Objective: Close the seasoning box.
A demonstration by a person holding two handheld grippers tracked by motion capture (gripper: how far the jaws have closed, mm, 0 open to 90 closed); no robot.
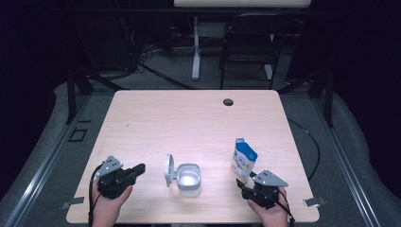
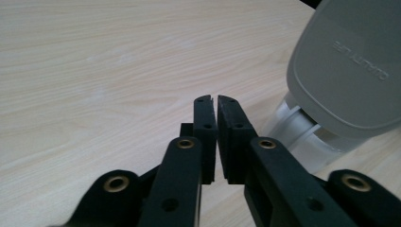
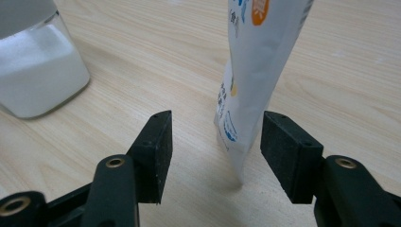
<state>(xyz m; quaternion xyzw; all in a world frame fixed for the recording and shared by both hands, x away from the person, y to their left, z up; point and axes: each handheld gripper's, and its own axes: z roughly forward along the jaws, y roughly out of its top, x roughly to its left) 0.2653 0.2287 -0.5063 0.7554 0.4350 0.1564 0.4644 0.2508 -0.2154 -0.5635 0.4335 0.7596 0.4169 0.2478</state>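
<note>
A clear jar [image 1: 189,179] holding white powder stands near the table's front edge, its grey hinged lid [image 1: 169,170] flipped up on its left. A blue and white pouch [image 1: 243,161] stands upright to its right. My left gripper [image 1: 138,170] sits left of the jar, shut with nothing between its jaws; the lid [image 2: 350,71] looms just beyond its tips [image 2: 216,101]. My right gripper [image 1: 242,185] is open, just below the pouch. In the right gripper view the pouch [image 3: 250,80] stands between the spread jaws, and the jar [image 3: 38,71] is at upper left.
The wooden table [image 1: 189,123] has a cable hole [image 1: 228,101] near its far edge. A black chair [image 1: 250,42] and a table leg [image 1: 196,47] stand on the floor beyond. A hand holds each gripper at the near edge.
</note>
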